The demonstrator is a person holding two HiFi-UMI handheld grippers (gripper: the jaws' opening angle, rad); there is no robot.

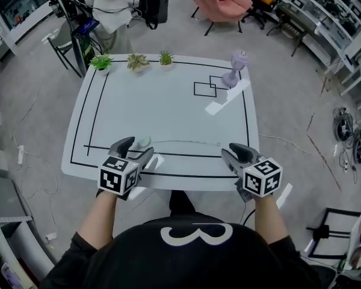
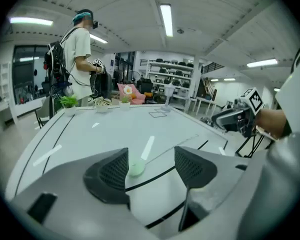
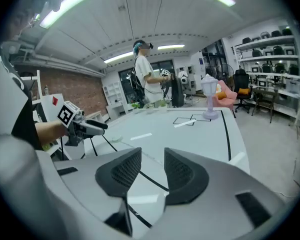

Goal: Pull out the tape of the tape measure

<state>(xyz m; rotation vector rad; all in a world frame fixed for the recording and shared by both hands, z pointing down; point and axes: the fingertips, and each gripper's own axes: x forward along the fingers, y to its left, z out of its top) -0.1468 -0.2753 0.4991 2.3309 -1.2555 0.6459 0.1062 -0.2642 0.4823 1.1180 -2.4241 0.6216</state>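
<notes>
the left gripper (image 2: 151, 163) is held wide open, with the pale green tape measure (image 2: 136, 168) lying unpinched on the white table (image 1: 168, 101) between its jaws. its tape (image 1: 186, 142) is stretched along the table's front toward the right gripper (image 3: 153, 166), which is seen partly open, nothing held.

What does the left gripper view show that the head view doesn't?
Left gripper view only: the inner pads of the left claw, jaws apart with nothing pressed between them; ceiling lights; the back shelves.
Head view only: the left claw's marker cube, the wearer's black cap, floor cables.
Both: the white table, the pale green tape measure with its tape drawn out toward the right claw, and the potted plants.
</notes>
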